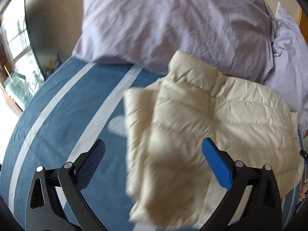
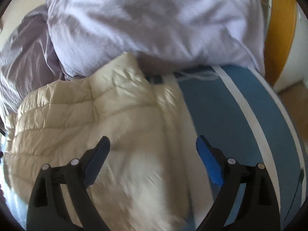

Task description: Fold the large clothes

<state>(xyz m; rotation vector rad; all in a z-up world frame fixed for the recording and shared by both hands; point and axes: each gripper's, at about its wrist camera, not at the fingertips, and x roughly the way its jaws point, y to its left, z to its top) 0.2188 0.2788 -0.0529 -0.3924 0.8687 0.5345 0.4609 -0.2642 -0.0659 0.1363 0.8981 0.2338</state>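
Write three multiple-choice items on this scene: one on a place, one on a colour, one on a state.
1. Where does the jacket lie?
A. on the blue sheet, against the duvet
B. on the floor
C. on a chair

2. What colour is the jacket?
A. red
B. cream
C. black

3. How do the jaws of the left gripper and right gripper stand?
A. both shut on the jacket
B. one open, one shut
C. both open, holding nothing

Key: 1 A, its collar meets the duvet; 2 B, pale quilted fabric; 3 C, wide gaps between the pads.
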